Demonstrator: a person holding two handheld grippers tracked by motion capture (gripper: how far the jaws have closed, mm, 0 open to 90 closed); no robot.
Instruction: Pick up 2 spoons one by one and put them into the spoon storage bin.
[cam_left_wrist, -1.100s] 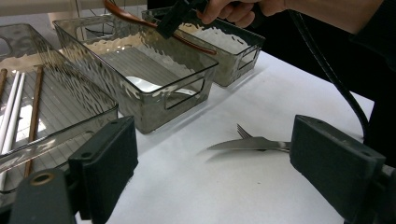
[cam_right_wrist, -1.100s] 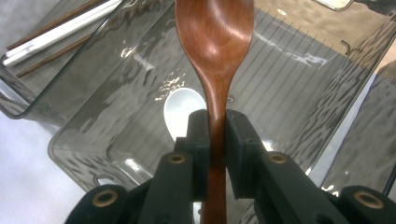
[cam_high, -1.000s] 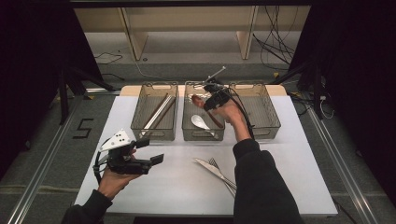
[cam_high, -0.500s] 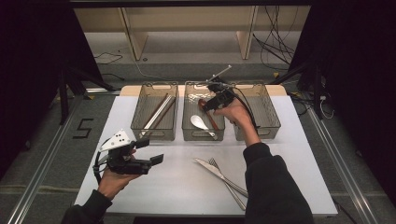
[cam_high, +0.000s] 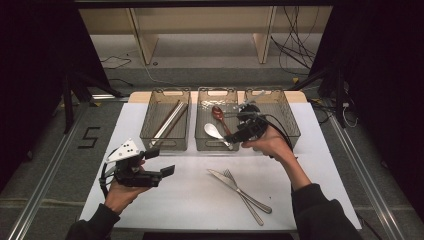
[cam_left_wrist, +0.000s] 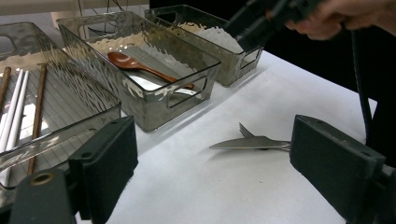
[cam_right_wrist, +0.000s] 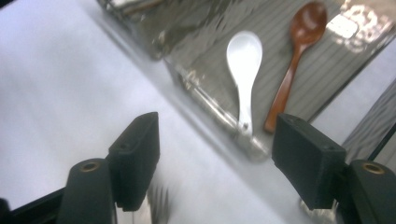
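My right gripper (cam_high: 233, 137) (cam_right_wrist: 217, 135) hovers over the front right corner of the middle clear bin (cam_high: 216, 90). Its jaws have just been opening and stand open with nothing between them. In that bin lie a brown wooden spoon (cam_high: 218, 114) (cam_right_wrist: 299, 42) and a white spoon (cam_high: 214, 131) (cam_right_wrist: 243, 60), side by side. My left gripper (cam_high: 161, 161) (cam_left_wrist: 212, 140) is held open and empty above the table's left front. Ahead of it in the left gripper view a knife (cam_left_wrist: 252, 143) and a fork (cam_left_wrist: 243, 129) lie crossed on the white table.
The left bin (cam_high: 165, 92) holds chopsticks (cam_high: 170, 120). The right bin (cam_high: 287, 115) stands next to my right hand. Knife (cam_high: 235, 184) and fork (cam_high: 245, 200) lie near the table's front middle. Dark floor and cables surround the table.
My right gripper has drawn back from deep over the middle bin toward its front edge, and its jaws have opened. The brown spoon now lies free in the bin. The left gripper has not moved.
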